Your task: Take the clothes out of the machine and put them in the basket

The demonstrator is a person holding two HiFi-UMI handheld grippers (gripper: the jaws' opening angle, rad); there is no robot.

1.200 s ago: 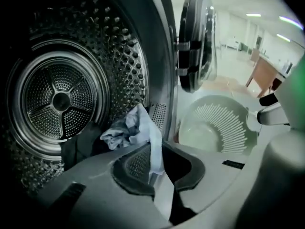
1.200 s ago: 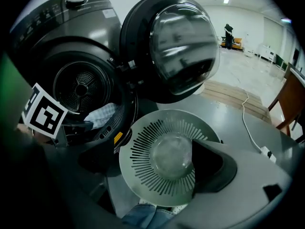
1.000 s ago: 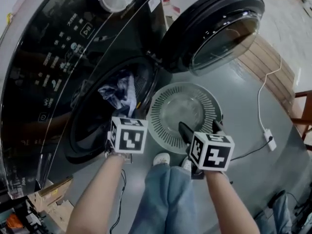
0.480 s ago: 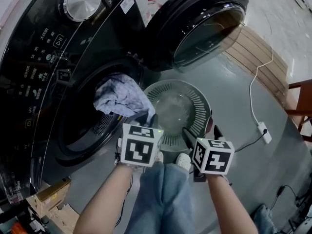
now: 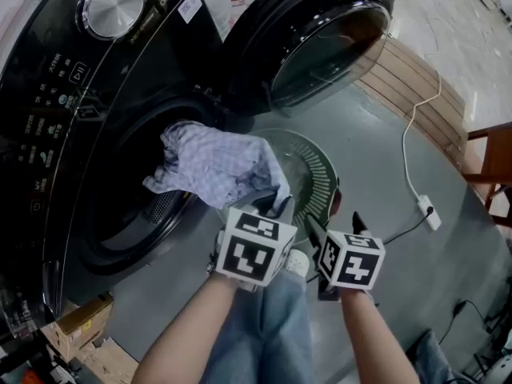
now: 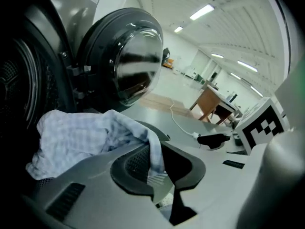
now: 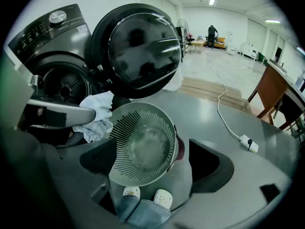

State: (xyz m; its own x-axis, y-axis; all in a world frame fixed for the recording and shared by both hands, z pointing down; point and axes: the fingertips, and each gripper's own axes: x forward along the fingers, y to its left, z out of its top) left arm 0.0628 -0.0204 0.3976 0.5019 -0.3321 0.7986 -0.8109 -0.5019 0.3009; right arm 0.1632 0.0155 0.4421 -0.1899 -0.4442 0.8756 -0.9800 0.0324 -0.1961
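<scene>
A light blue checked garment (image 5: 216, 166) stretches from the washing machine's drum opening (image 5: 120, 214) across to the left rim of the round grey slatted basket (image 5: 320, 170) on the floor. My left gripper (image 5: 276, 208) is shut on one edge of this garment (image 6: 81, 135), pinched between its jaws (image 6: 157, 168). To its right, my right gripper (image 5: 336, 221) hangs open above the basket's near side, nothing between its fingers. In the right gripper view the right gripper (image 7: 152, 163) frames the basket (image 7: 119, 123), which holds no clothes, with the garment (image 7: 97, 111) at its left.
The machine's round door (image 5: 320, 38) stands swung open behind the basket. A white cable with adapter (image 5: 422, 210) lies on the grey floor at right, near a wooden pallet (image 5: 416, 94). A cardboard box (image 5: 80, 318) sits at lower left. The person's shoes (image 5: 298, 262) are beside the basket.
My left gripper has drawn the garment out of the drum and to the right, until it overlaps the basket's left rim. The right gripper has shifted only slightly.
</scene>
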